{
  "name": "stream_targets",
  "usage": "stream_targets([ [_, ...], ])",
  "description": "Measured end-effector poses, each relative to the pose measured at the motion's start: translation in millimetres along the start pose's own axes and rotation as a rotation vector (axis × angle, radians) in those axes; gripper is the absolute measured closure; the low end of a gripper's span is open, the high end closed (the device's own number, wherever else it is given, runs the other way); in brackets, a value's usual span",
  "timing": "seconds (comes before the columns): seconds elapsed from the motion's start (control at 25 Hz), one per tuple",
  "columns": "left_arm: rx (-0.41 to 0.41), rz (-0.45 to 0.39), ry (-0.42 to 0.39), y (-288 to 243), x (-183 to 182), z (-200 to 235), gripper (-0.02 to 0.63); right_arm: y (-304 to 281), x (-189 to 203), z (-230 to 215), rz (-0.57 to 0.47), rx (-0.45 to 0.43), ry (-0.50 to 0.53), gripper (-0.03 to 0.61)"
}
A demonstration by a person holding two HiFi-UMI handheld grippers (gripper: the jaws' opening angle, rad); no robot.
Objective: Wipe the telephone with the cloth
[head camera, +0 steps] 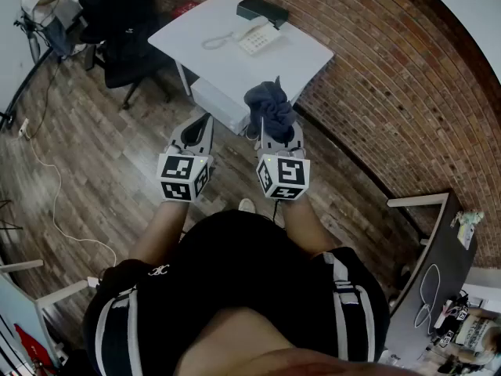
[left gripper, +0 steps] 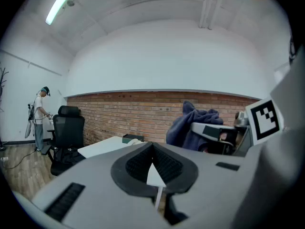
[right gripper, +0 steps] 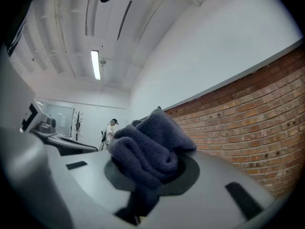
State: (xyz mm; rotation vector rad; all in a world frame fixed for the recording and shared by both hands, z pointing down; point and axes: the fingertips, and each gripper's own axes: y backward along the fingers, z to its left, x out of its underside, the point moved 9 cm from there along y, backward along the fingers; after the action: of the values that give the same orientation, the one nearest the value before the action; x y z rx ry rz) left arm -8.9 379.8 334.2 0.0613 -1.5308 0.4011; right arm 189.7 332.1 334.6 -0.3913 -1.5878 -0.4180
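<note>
A white telephone (head camera: 257, 36) with a coiled cord lies on a white table (head camera: 227, 61) by the brick wall, well ahead of both grippers. My right gripper (head camera: 275, 124) is shut on a dark blue cloth (head camera: 270, 104), which bunches up out of the jaws (right gripper: 147, 149). My left gripper (head camera: 196, 128) is held beside it at the same height, jaws closed together with nothing between them (left gripper: 152, 162). The cloth (left gripper: 190, 123) and the right gripper show at the right of the left gripper view. Both grippers hang in the air short of the table.
A black box (head camera: 262, 9) sits at the table's far end. A black office chair (head camera: 129, 49) stands left of the table, and a person (left gripper: 42, 116) stands far off. A dark desk (head camera: 438, 272) with cables is at the right. Wood floor lies below.
</note>
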Motion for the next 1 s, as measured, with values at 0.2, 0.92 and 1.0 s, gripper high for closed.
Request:
stream_targets([
  [0.2, 0.005, -0.001, -0.008, -13, -3, -5, 0.620, -5, 1, -12, 0.000, -0.001, -0.004, 0.537],
  [0.92, -0.047, 0.014, -0.016, -91, -12, -39, 0.620, -43, 10, -91, 0.005, -0.070, -0.047, 0.537],
  [1.0, -0.055, 0.016, -0.020, -101, -12, -44, 0.620, -50, 12, -100, 0.004, -0.092, -0.036, 0.537],
])
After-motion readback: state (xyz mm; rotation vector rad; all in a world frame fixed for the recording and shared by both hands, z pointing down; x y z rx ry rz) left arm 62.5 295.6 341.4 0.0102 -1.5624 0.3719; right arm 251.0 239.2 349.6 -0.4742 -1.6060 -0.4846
